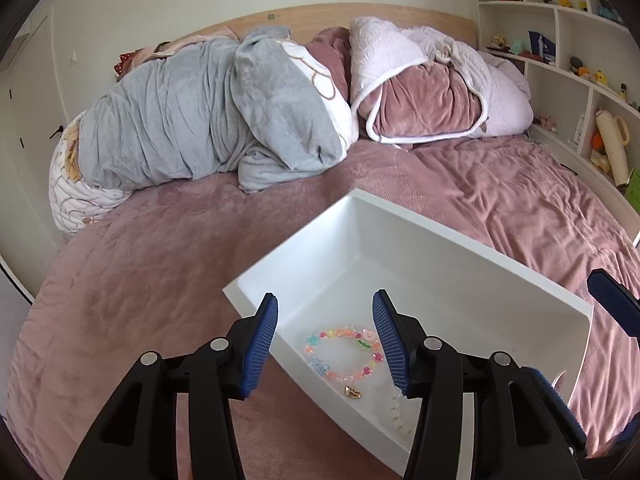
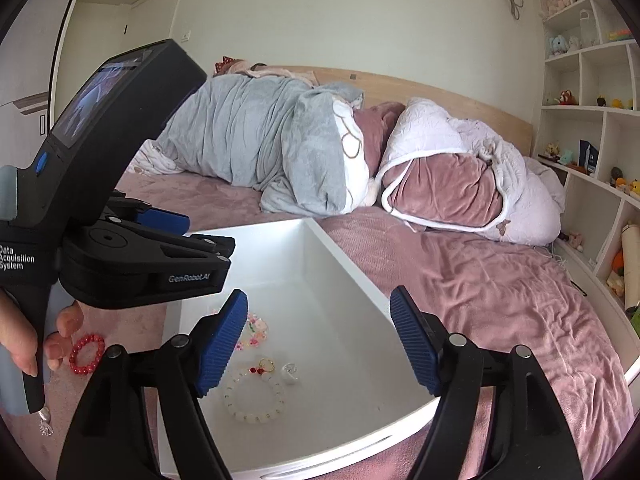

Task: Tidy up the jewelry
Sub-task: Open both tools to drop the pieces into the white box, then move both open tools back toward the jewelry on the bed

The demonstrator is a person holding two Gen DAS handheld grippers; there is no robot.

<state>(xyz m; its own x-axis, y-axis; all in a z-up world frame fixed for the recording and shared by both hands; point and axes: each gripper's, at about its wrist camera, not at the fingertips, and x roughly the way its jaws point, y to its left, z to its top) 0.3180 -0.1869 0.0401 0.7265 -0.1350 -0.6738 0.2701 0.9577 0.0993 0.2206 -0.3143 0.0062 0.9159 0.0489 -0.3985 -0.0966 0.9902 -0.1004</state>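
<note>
A white tray (image 1: 460, 258) lies on the pink bed. In it lie a colourful bead bracelet (image 1: 344, 354), a white bead bracelet (image 2: 256, 400), a small gold charm (image 1: 352, 391), a gold ring with red beads (image 2: 265, 365) and a clear ring (image 2: 290, 372). My left gripper (image 1: 325, 326) is open and empty above the colourful bracelet. My right gripper (image 2: 318, 334) is open and empty above the tray. A red bead bracelet (image 2: 86, 354) and a silver pendant (image 2: 45, 420) lie on the bed left of the tray.
Bundled grey (image 1: 192, 116) and pink-white duvets (image 1: 432, 92) lie at the head of the bed. White shelves with toys (image 2: 592, 140) stand along the right. The left gripper's body (image 2: 120, 208) fills the left of the right wrist view.
</note>
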